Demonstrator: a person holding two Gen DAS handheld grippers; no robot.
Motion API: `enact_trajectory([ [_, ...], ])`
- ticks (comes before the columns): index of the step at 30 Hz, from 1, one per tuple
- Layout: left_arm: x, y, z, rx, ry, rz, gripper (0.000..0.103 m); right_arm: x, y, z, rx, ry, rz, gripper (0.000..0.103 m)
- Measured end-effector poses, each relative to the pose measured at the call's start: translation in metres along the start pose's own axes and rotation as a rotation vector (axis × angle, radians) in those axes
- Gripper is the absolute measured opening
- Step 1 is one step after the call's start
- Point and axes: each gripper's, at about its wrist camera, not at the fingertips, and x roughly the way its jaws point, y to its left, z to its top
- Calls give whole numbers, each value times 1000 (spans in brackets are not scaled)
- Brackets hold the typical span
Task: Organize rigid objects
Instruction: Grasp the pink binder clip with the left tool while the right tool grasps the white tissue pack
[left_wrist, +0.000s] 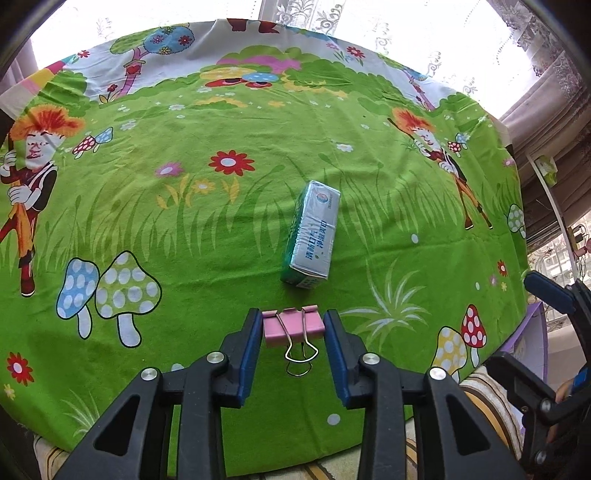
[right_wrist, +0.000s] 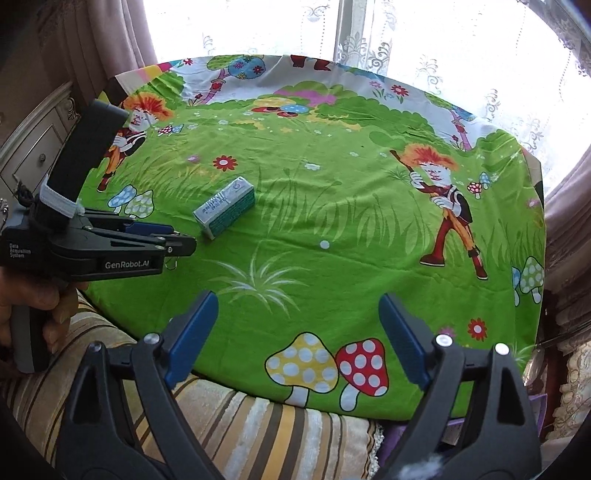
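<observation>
A pink binder clip with wire handles sits between the blue pads of my left gripper, which is shut on it just above the green tablecloth near the front edge. Beyond it, a white and green box lies flat on the cloth, apart from the gripper. The right wrist view shows the same box left of centre and the left gripper beside it, held by a hand. My right gripper stands open over the cloth's front edge with nothing between its fingers.
A cartoon-printed green cloth covers the table. A striped cushion lies below the front edge. A purple object stands at the table's right side. A cabinet is on the left, with lace curtains and a window behind.
</observation>
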Motion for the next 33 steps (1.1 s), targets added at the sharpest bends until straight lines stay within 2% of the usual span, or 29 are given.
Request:
enact_trajectory([
  [5, -20, 11, -12, -8, -37, -6, 35, 19, 18, 16, -162, 3, 50, 92],
  [16, -42, 43, -25, -102, -133, 5, 35, 66, 39, 55, -376, 30, 189, 93],
  [28, -28, 57, -19, -141, -112, -16, 35, 103, 51, 81, -510, 71, 288, 93],
  [33, -25, 61, -18, -153, -110, -22, 35, 117, 57, 81, -565, 93, 282, 93],
])
